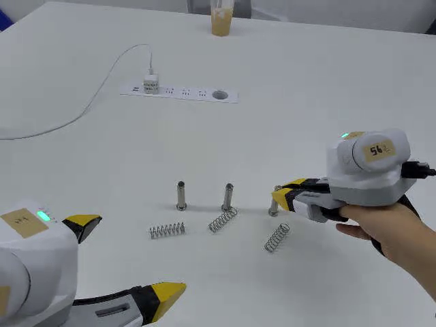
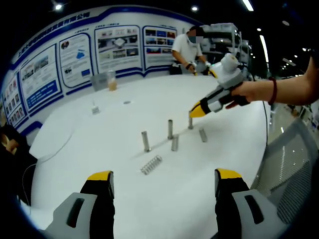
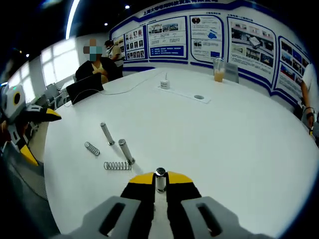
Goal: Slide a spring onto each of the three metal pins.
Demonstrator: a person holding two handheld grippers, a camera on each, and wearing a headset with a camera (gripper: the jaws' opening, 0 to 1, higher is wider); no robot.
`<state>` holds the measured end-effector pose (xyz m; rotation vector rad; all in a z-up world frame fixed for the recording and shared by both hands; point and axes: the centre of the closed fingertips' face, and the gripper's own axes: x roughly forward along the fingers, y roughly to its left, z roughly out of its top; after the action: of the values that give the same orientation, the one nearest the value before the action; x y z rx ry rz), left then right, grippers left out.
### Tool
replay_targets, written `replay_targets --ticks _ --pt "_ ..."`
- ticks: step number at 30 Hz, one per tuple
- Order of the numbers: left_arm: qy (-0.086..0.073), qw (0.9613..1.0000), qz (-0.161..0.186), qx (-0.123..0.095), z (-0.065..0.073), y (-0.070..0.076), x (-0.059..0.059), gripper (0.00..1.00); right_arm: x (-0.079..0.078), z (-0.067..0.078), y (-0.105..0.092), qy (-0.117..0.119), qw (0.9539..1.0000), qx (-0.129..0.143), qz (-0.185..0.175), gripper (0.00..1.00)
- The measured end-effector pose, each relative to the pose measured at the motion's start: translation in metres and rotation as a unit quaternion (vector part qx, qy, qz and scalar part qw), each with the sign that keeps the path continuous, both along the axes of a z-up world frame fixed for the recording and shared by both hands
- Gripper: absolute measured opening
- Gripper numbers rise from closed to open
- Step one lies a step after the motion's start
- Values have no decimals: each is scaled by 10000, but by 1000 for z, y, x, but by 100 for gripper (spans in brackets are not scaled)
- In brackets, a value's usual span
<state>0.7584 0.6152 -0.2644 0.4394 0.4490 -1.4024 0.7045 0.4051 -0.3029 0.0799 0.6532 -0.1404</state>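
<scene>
1. The left gripper (image 1: 126, 262) is held low over the near edge of the table (image 1: 327, 88). Its jaws are spread wide and nothing is caught between them.
2. The right gripper (image 1: 281, 197) is seen reaching from the right edge. Its jaws are clamped on the third pin (image 3: 160, 174), which is held upright between the yellow tips.
3. The first pin (image 1: 181, 195) and second pin (image 1: 228, 197) are found bare and upright in the same mid-table row, set apart from each other.
4. Three springs are laid flat just nearside of that row: the first spring (image 1: 167, 230), the second spring (image 1: 223, 219) by the second pin's foot (contact cannot be told), and the third spring (image 1: 276, 237) nearside of the clamped pin.
5. Open white surface is offered between the springs and the left gripper, with a broad bare stretch beyond the pins.
6. Toward the far edge a power strip (image 1: 180, 92) is spotted, with a charger (image 1: 150, 84) plugged in and a cable (image 1: 88, 102) trailing to the left edge. A cup (image 1: 222, 17) of orange drink is parked at the far edge.
7. Wall posters (image 3: 164, 37) and a seated person (image 3: 97, 72) are made out beyond the table.
</scene>
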Motion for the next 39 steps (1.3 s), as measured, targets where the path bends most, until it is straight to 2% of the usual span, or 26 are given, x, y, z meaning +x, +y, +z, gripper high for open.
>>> replay_targets --ticks 7,15,17,21,24,29,39 --pt "-17 10000 -6 -12 0 1 0 84 -2 -1 1 6 9999 79 -63 9" --pt "-63 10000 -31 -9 0 2 1 82 -4 -6 3 118 9998 109 -77 10" --pt "-83 10000 -43 1 0 2 1 81 -4 -5 3 108 9998 131 -122 16" --pt "-115 9999 -90 -1 0 1 1 79 -5 0 5 45 9997 179 -131 18" --pt "-114 9999 -99 -3 0 0 2 78 -5 4 7 -23 9996 255 -115 24" --pt "-110 9998 -151 23 -1 -2 3 77 -7 11 14 -139 9994 313 28 31" --pt "-230 9991 -340 133 -5 -7 9 73 -13 25 26 -335 9985 369 219 44"
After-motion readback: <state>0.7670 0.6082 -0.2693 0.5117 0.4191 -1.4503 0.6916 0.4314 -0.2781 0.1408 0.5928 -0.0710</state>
